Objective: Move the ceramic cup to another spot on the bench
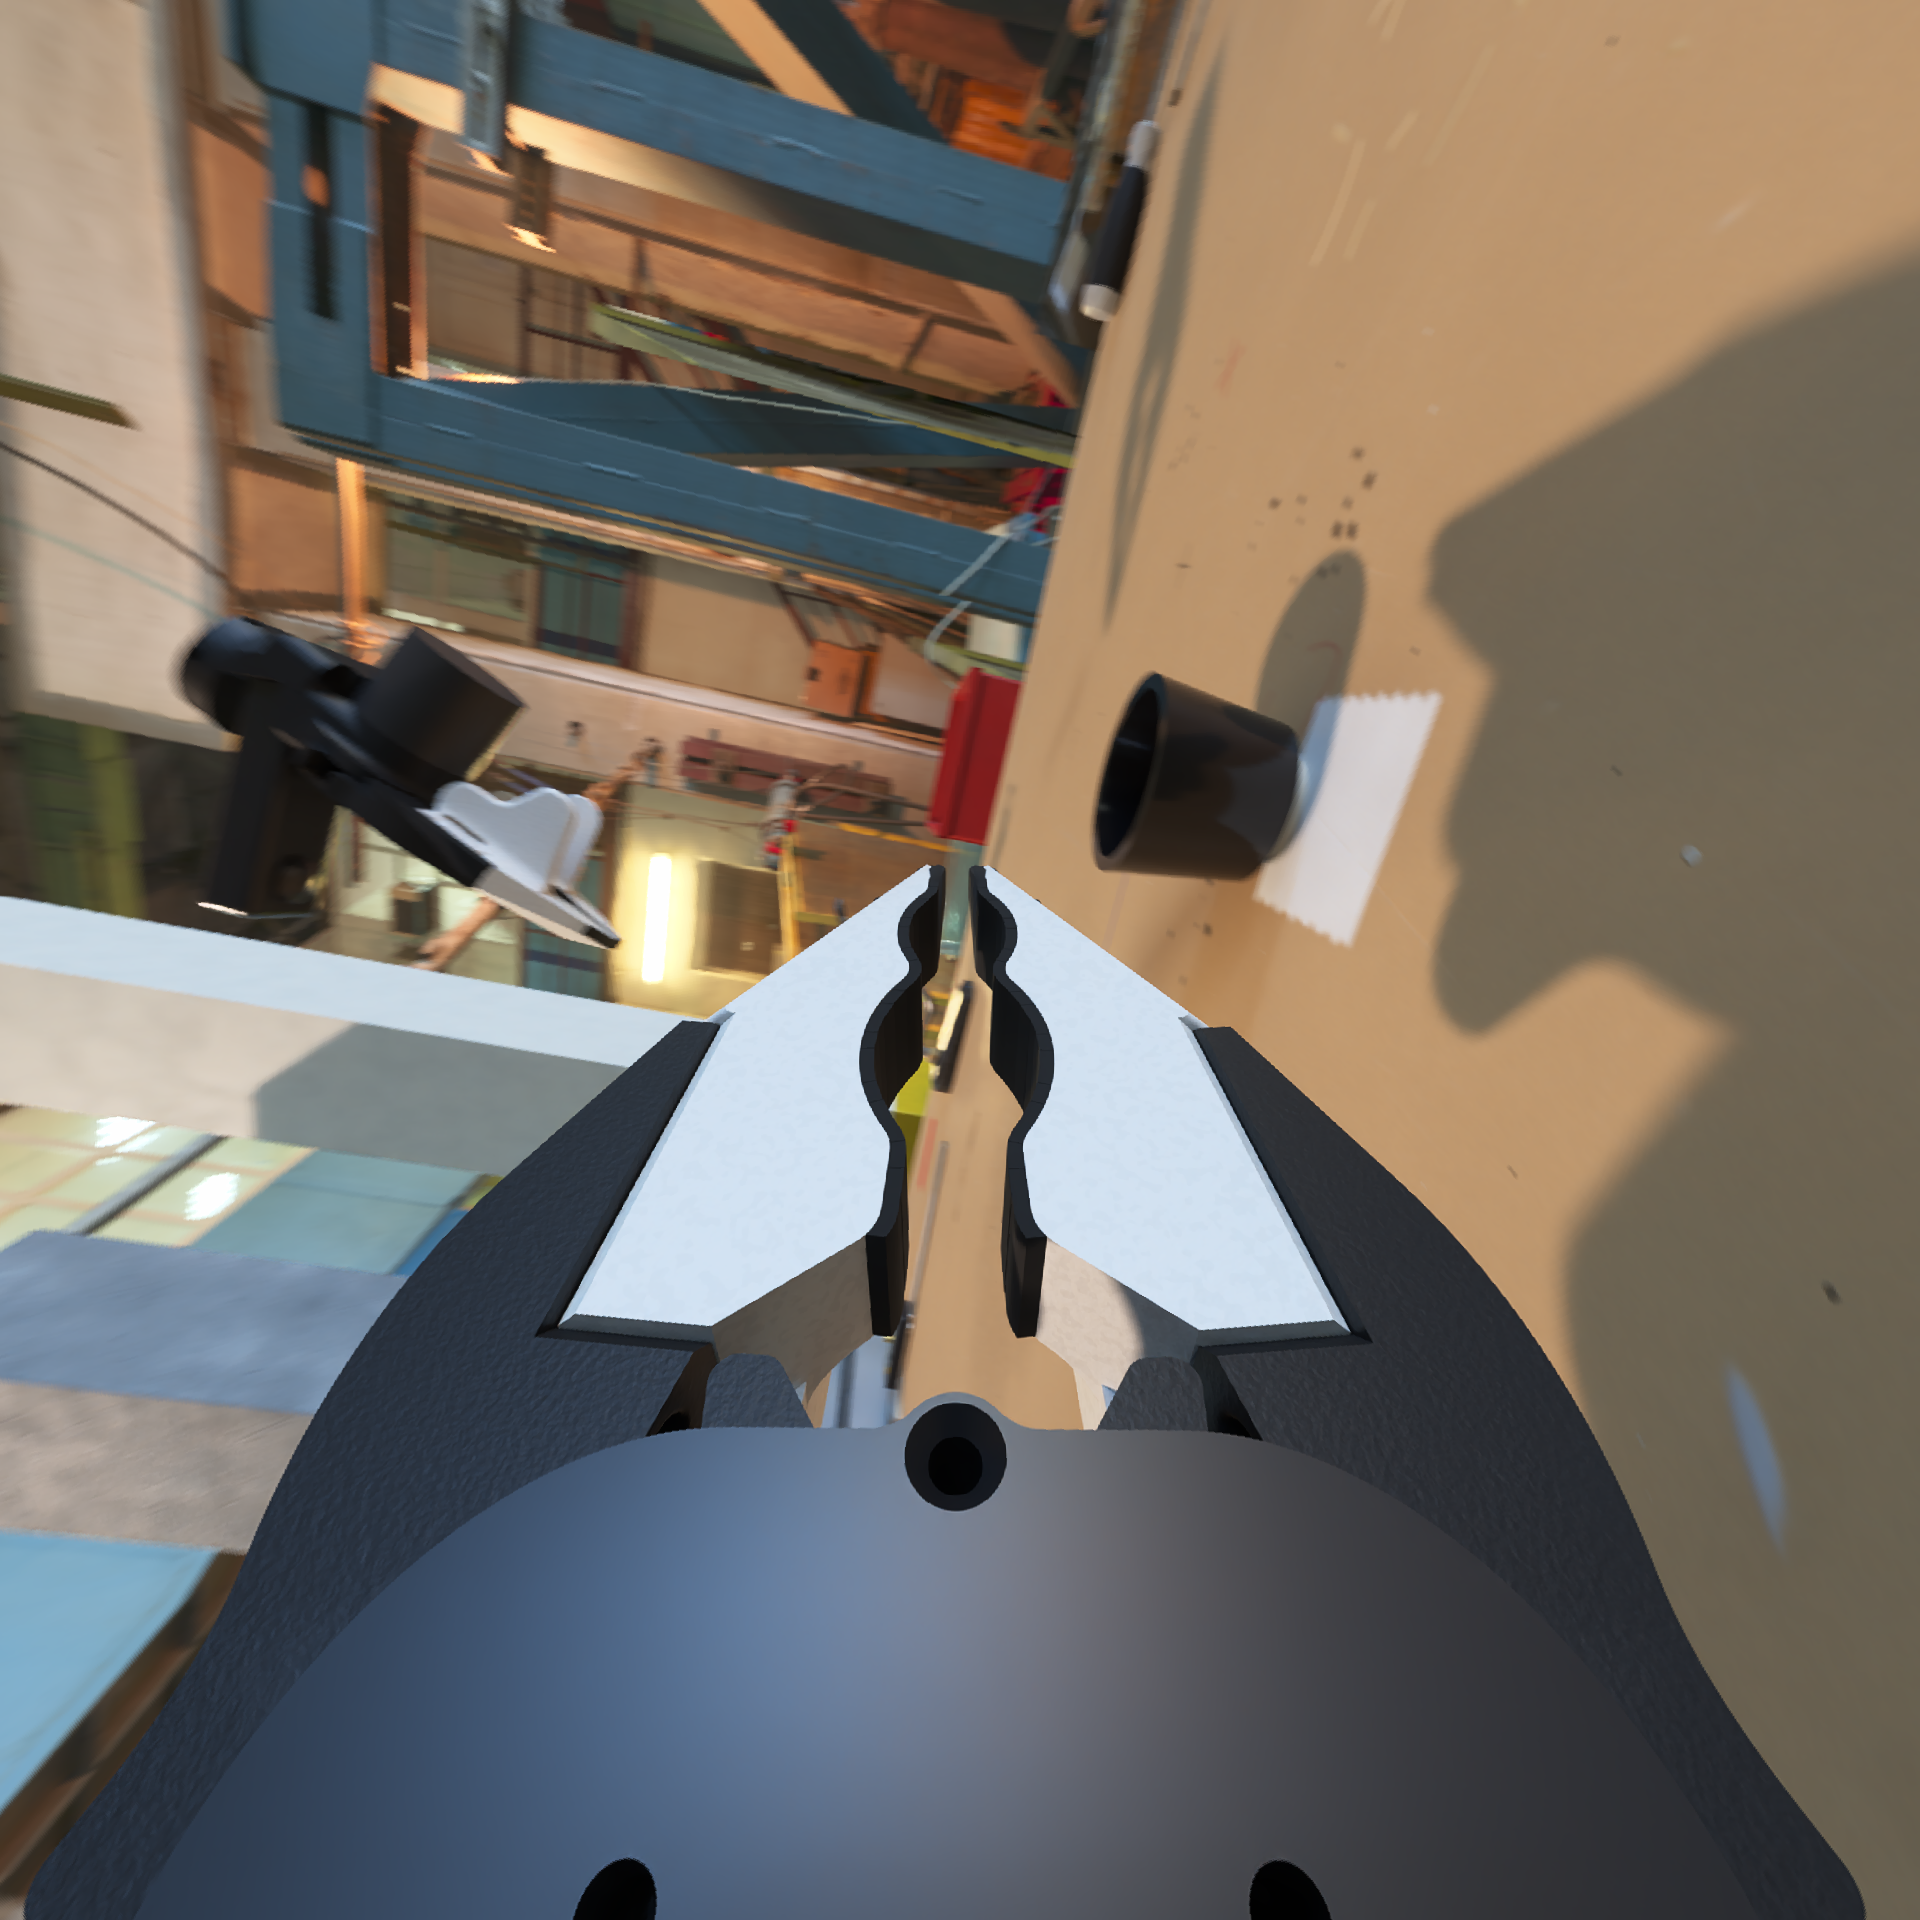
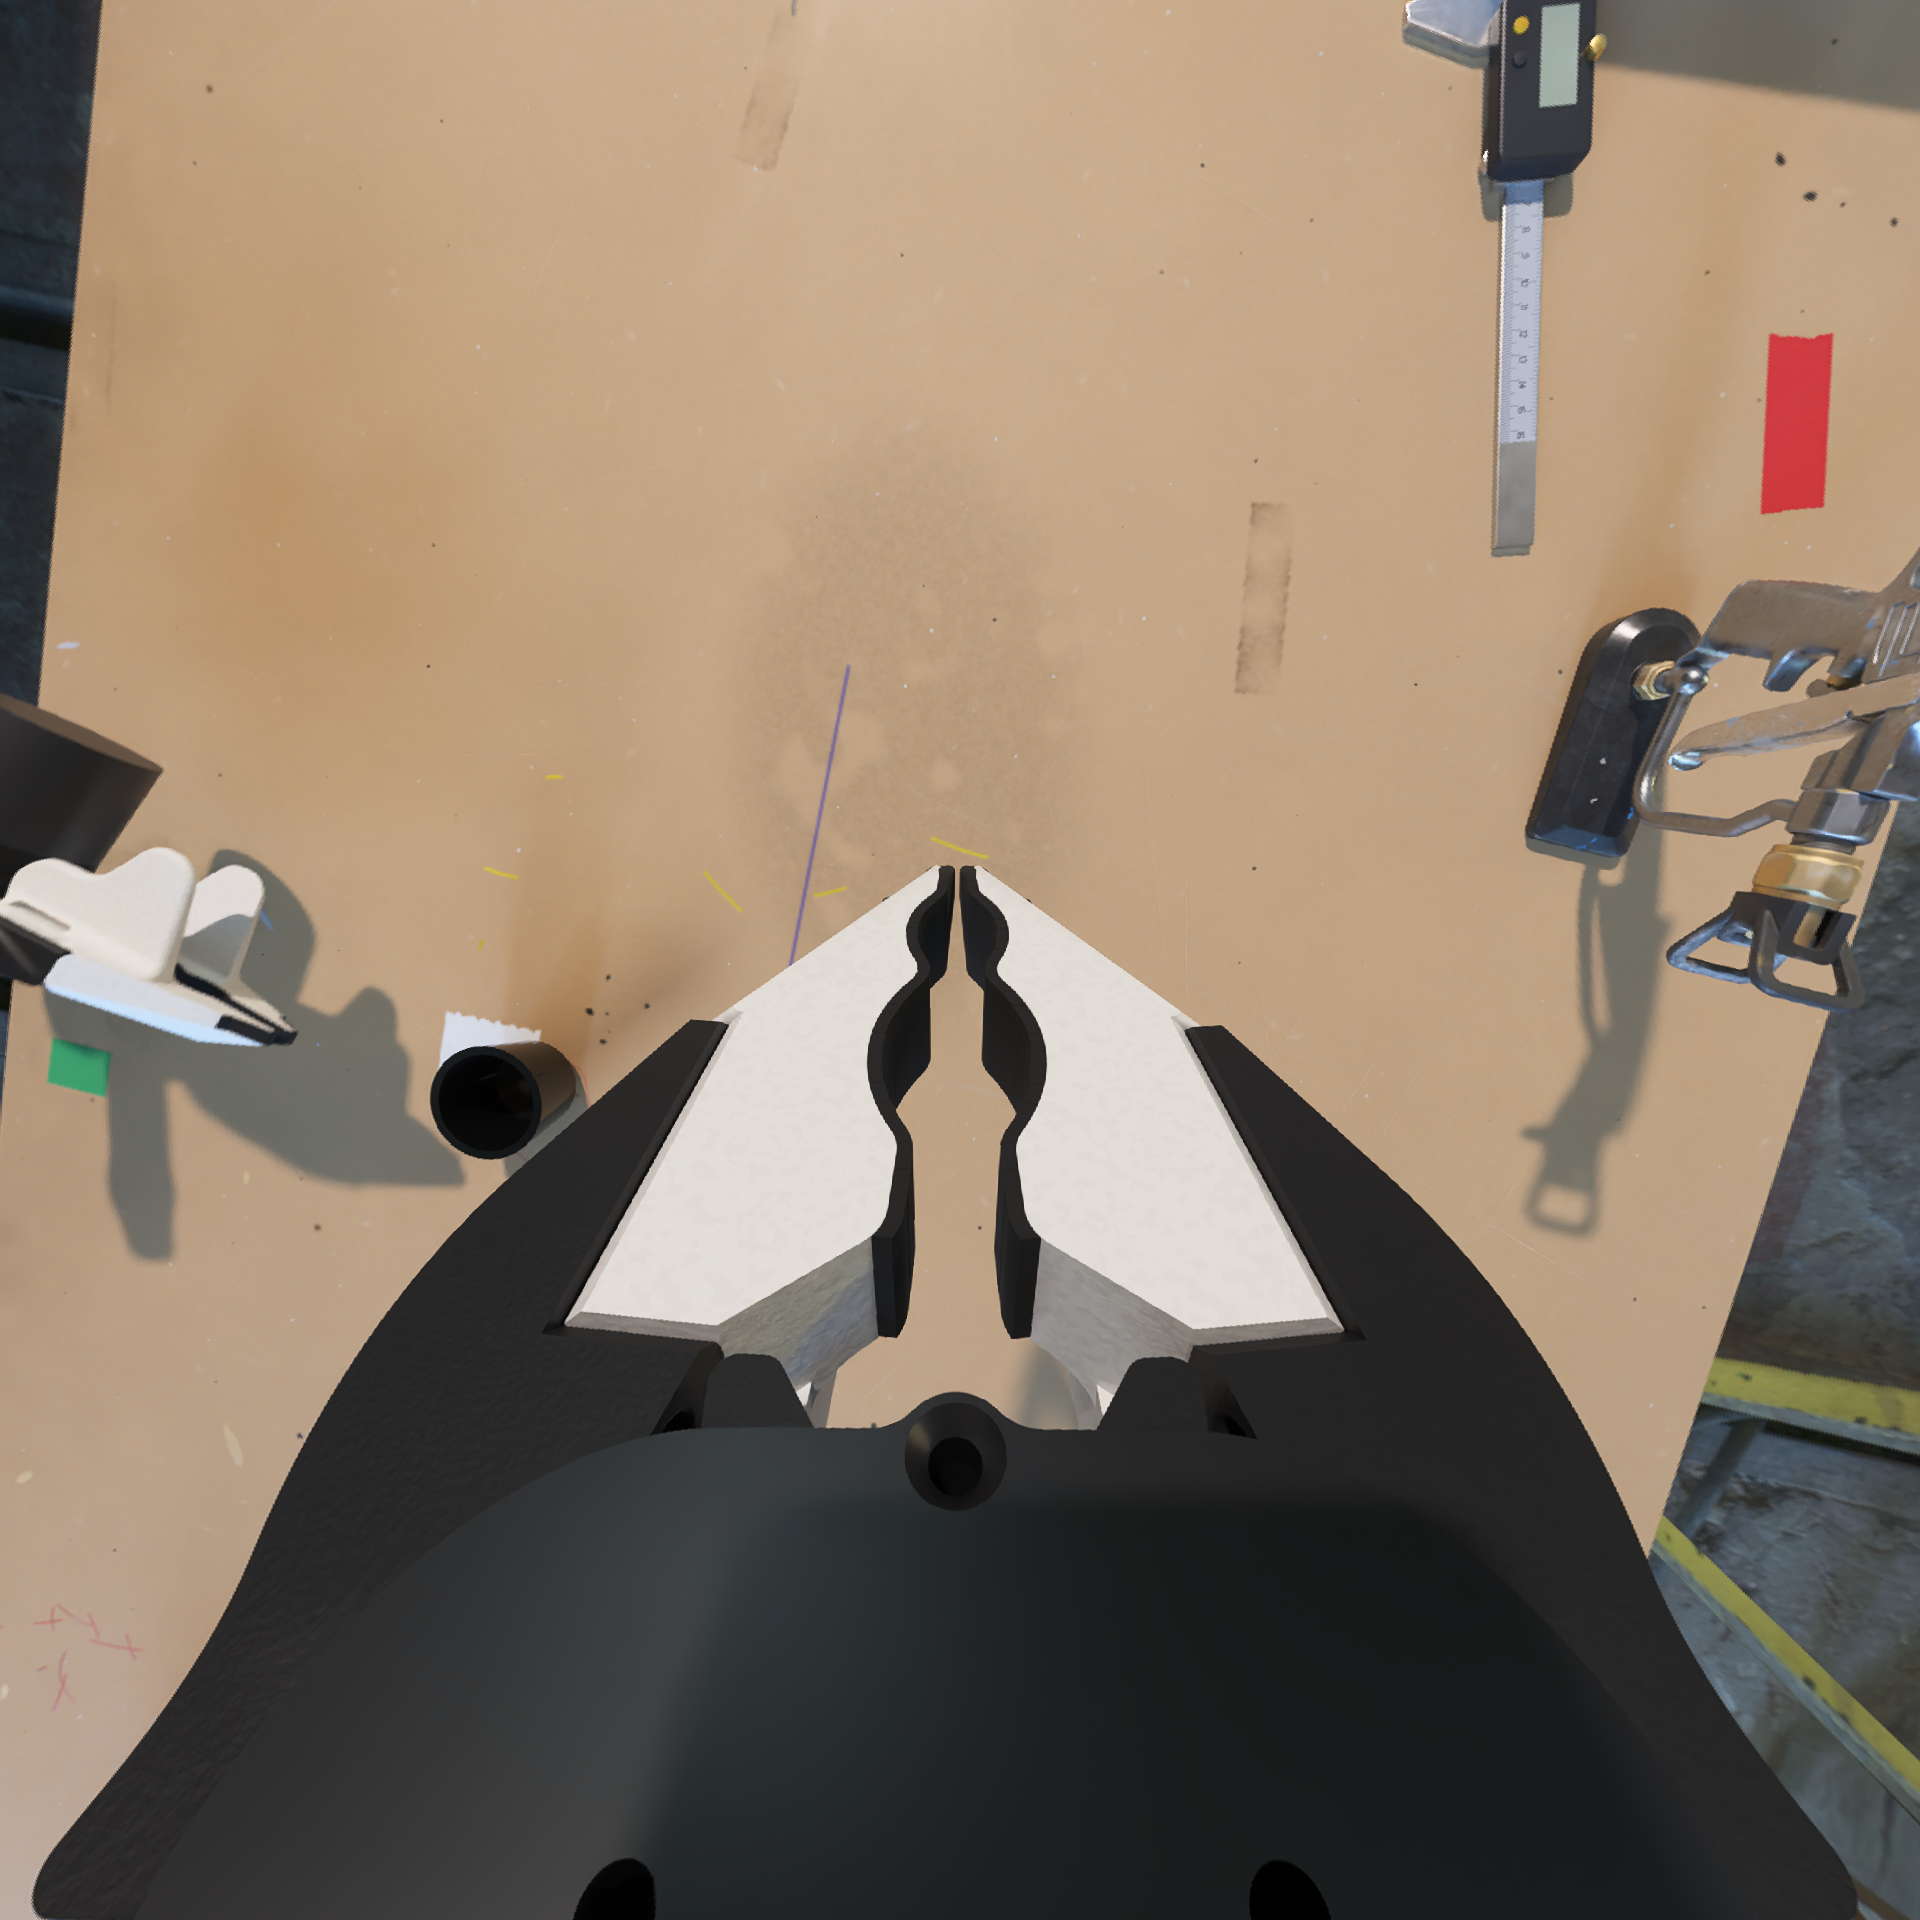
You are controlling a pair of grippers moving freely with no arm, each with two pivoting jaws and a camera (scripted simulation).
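Observation:
The ceramic cup (image 1: pixel 1195 774) is small, black and handleless. It stands upright on the tan bench (image 1: pixel 1558 312), partly on a white strip of tape (image 1: pixel 1361 810). The left wrist view is rolled sideways, so the bench fills its right side. My left gripper (image 1: pixel 956 878) is shut and empty, above the bench and short of the cup. My right gripper (image 2: pixel 956 878) is shut and empty, looking down on the bench (image 2: pixel 935 416). The cup (image 2: pixel 499 1096) lies to its lower left, with the left gripper (image 2: pixel 239 1023) beyond it. The right gripper also shows in the left wrist view (image 1: pixel 561 914).
A digital caliper (image 2: pixel 1527 208), a red tape strip (image 2: pixel 1795 421) and a metal spray gun (image 2: pixel 1766 748) lie on the bench's right side, near its edge. A green tape patch (image 2: pixel 78 1065) is at the left. A black-handled tool (image 1: pixel 1117 229) and a red box (image 1: pixel 977 753) sit farther off.

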